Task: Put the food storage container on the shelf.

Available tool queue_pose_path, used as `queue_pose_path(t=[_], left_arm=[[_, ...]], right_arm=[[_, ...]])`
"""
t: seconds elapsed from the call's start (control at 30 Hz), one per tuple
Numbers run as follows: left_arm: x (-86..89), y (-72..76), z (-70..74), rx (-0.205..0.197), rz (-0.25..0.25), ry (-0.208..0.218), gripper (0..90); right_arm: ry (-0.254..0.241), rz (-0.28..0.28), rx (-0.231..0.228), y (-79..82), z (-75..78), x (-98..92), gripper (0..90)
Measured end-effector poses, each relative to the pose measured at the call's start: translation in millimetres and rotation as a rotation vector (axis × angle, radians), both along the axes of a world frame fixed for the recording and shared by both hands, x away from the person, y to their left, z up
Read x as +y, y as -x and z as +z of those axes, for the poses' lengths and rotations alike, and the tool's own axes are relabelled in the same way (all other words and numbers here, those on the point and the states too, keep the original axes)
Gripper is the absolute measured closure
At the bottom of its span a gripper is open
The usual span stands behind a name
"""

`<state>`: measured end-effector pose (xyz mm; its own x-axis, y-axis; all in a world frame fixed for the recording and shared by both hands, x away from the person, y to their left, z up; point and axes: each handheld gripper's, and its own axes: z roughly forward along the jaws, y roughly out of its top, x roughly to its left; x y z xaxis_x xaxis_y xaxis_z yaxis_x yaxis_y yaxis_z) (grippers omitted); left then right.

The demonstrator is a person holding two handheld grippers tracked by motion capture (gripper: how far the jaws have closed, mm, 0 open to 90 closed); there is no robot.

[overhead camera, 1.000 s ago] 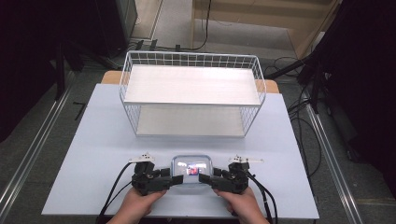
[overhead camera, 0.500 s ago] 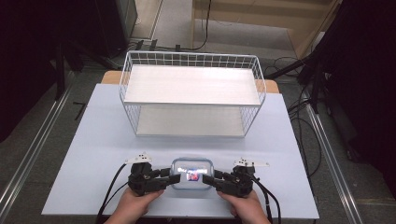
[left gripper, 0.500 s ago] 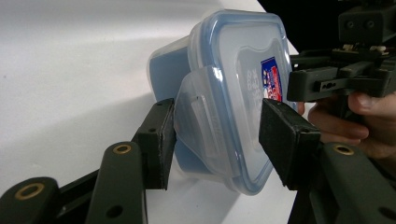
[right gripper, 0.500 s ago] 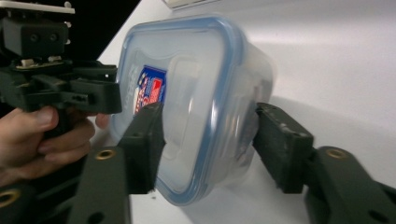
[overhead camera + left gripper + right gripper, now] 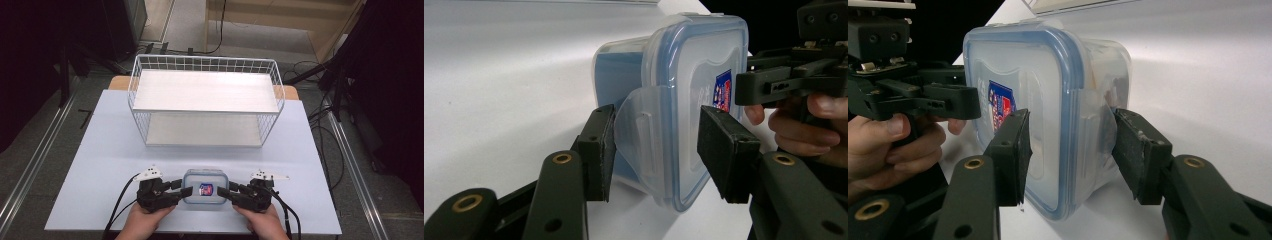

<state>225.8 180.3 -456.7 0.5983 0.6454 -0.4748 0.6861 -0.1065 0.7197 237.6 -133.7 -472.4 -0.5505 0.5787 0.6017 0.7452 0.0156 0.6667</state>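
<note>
Now: your left tool (image 5: 186,191) and right tool (image 5: 224,193) bracket the clear blue-rimmed plastic lidded box (image 5: 204,186) | jaws parted wide, unclamped | box on white desk (image 5: 110,150), lift pending

One clear plastic food container with a blue-rimmed clip lid (image 5: 204,187) sits on one pale blue table (image 5: 100,150). One white two-tier wire rack (image 5: 205,107) stands there, alongside two black two-jaw grippers.
</note>
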Motion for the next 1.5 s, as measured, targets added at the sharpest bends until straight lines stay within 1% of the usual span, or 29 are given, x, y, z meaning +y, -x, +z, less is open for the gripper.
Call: queue_pose_path(t=[0.17,0.27,0.3,0.33,0.37,0.4,0.43,0.5,0.57,0.6,0.63,0.67,0.7,0.77,0.83,0.87,0.9,0.93,1.0,1.03,1.07,1.1,1.17,1.23,1.33,1.37,1.4,1.43,1.5], left_arm=[[-0.5,1.1,0.6,-0.016,0.005,-0.009,51.1],[-0.6,4.0,4.8,-0.058,0.011,-0.009,51.0],[-0.6,4.0,4.8,-0.058,0.011,-0.009,51.0],[-0.9,4.9,6.2,-0.071,0.012,-0.007,51.0],[-1.0,5.6,7.8,-0.085,0.011,-0.011,51.0],[-1.5,7.5,10.6,-0.107,0.012,-0.009,50.9],[-1.5,7.5,10.6,-0.107,0.012,-0.009,50.9],[-1.8,10.0,14.7,-0.144,0.012,-0.023,50.7],[-1.9,10.6,15.7,-0.154,0.012,-0.024,50.6],[-2.4,12.6,18.7,-0.178,0.013,-0.028,50.5],[-2.4,12.6,18.7,-0.178,0.013,-0.028,50.5],[-2.5,14.5,21.9,-0.196,0.016,-0.030,50.5],[-2.5,14.5,21.9,-0.196,0.016,-0.030,50.5],[-3.7,17.2,26.8,-0.226,0.021,-0.026,50.4],[-4.1,18.1,28.1,-0.233,0.024,-0.028,50.4],[-4.8,20.0,31.1,-0.257,0.025,-0.029,50.3],[-4.8,20.0,31.1,-0.257,0.025,-0.029,50.3],[-4.8,21.1,32.8,-0.272,0.023,-0.032,50.3],[-5.2,23.3,35.7,-0.307,0.022,-0.036,49.9],[-5.2,23.3,35.7,-0.307,0.022,-0.036,49.8],[-5.0,25.4,38.1,-0.331,0.023,-0.037,49.8],[-5.0,25.4,38.1,-0.331,0.023,-0.037,49.8],[-5.5,28.4,42.6,-0.362,0.026,-0.039,49.8],[-5.5,29.1,43.7,-0.368,0.023,-0.037,49.8],[-6.3,33.4,50.6,-0.406,0.024,-0.042,49.8],[-6.3,33.4,50.6,-0.406,0.024,-0.042,49.8],[-6.4,34.7,52.7,-0.420,0.026,-0.044,49.8],[-6.4,36.3,55.9,-0.437,0.025,-0.042,49.8],[-6.4,37.0,57.0,-0.446,0.027,-0.040,49.8]], right_arm=[[0.009,0.001,-0.020,1.0,1.2,1.4,51.6],[0.008,0.001,-0.045,2.4,4.2,1.7,51.6],[0.008,0.001,-0.045,2.4,4.2,1.7,51.6],[0.005,0.000,-0.069,3.5,7.0,1.2,51.5],[0.005,0.000,-0.069,3.5,7.0,1.2,51.5],[0.005,-0.004,-0.108,5.2,10.8,1.5,51.4],[0.009,-0.006,-0.118,6.0,12.1,1.7,51.4],[0.013,-0.006,-0.143,7.3,14.5,2.2,51.4],[0.011,-0.006,-0.166,8.9,16.8,2.3,51.3],[0.010,-0.005,-0.180,10.0,18.4,2.3,51.4],[0.010,-0.005,-0.180,10.0,18.4,2.3,51.4],[0.007,-0.009,-0.207,11.3,21.1,2.5,51.3],[0.007,-0.011,-0.214,12.2,22.5,2.4,51.3],[0.007,-0.014,-0.239,13.7,26.1,2.2,51.4],[0.007,-0.017,-0.267,15.3,29.5,1.7,51.3],[0.008,-0.019,-0.283,16.3,31.4,1.6,51.3],[0.008,-0.020,-0.294,16.9,32.4,1.6,51.4],[0.008,-0.020,-0.294,16.9,32.4,1.6,51.4],[0.013,-0.026,-0.340,20.5,37.5,2.3,51.3],[0.013,-0.026,-0.347,21.1,38.3,2.4,51.3],[0.014,-0.027,-0.359,22.5,40.1,2.6,51.3],[0.014,-0.027,-0.359,22.5,40.1,2.6,51.3],[0.012,-0.032,-0.389,25.1,43.8,2.7,51.3],[0.013,-0.034,-0.404,26.4,45.6,2.6,51.3],[0.007,-0.038,-0.445,30.3,51.6,2.0,51.3],[0.007,-0.038,-0.445,30.3,51.6,2.0,51.3],[0.006,-0.036,-0.451,31.1,52.9,2.0,51.3],[0.007,-0.041,-0.478,33.0,56.4,1.9,51.3],[0.005,-0.041,-0.496,34.6,59.2,2.1,51.3]])
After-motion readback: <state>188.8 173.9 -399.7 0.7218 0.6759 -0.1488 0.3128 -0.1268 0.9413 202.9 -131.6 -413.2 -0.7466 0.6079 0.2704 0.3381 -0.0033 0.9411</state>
